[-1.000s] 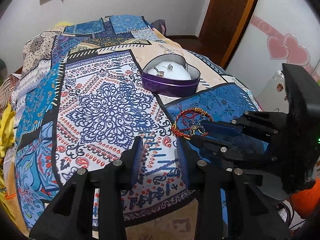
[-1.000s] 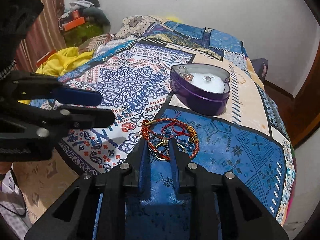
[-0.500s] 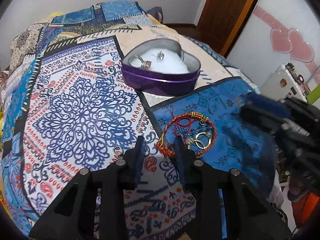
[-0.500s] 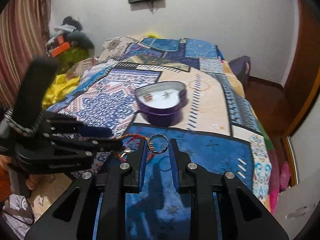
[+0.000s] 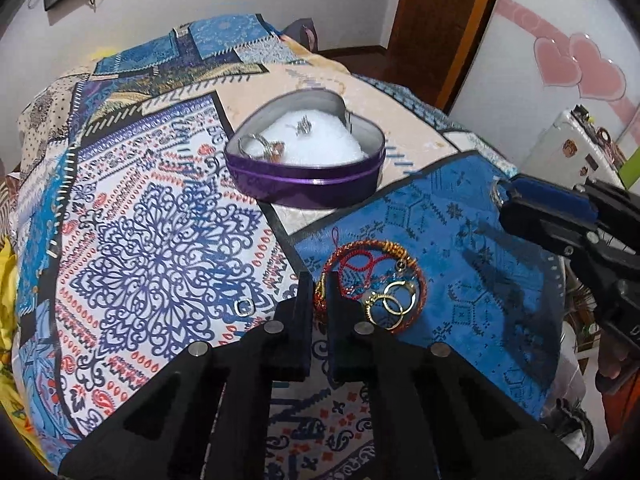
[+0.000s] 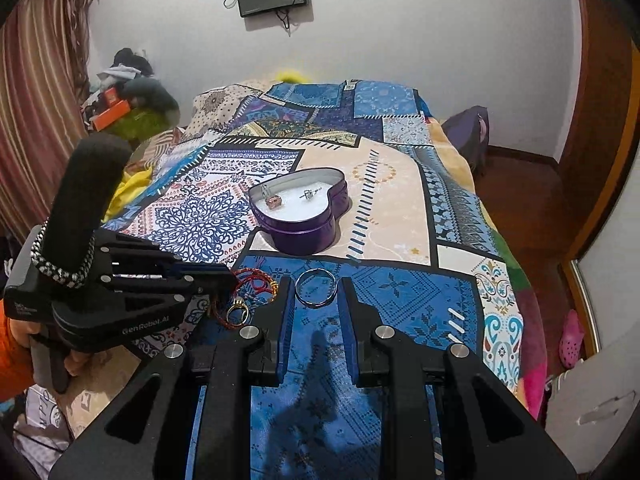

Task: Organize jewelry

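Observation:
A red cord bracelet (image 5: 374, 254) with gold beads lies on the blue patch of the bedspread, and two gold rings (image 5: 390, 300) rest inside its loop. My left gripper (image 5: 319, 280) points down at the bracelet's near edge, its jaws closing to a pinch on the cord. My right gripper (image 6: 315, 282) is shut on a thin silver ring (image 6: 316, 304), held above the bedspread. A purple heart-shaped tin (image 5: 312, 188) stands open beyond. On its white padding lie a stone ring (image 5: 266, 148) and a small earring (image 5: 304, 124).
A small gold clasp-like piece (image 5: 244, 306) lies on the patterned bedspread (image 5: 160, 240), left of my left gripper. A hand (image 6: 76, 360) grips the left gripper's handle. The bed's right edge drops to a wooden floor (image 6: 520, 200). Yellow cloth (image 6: 132, 188) lies at the left.
My left gripper moved in over the red bracelet and closed on its near edge. My right gripper lifted the silver ring off the pile and rose away to the right.

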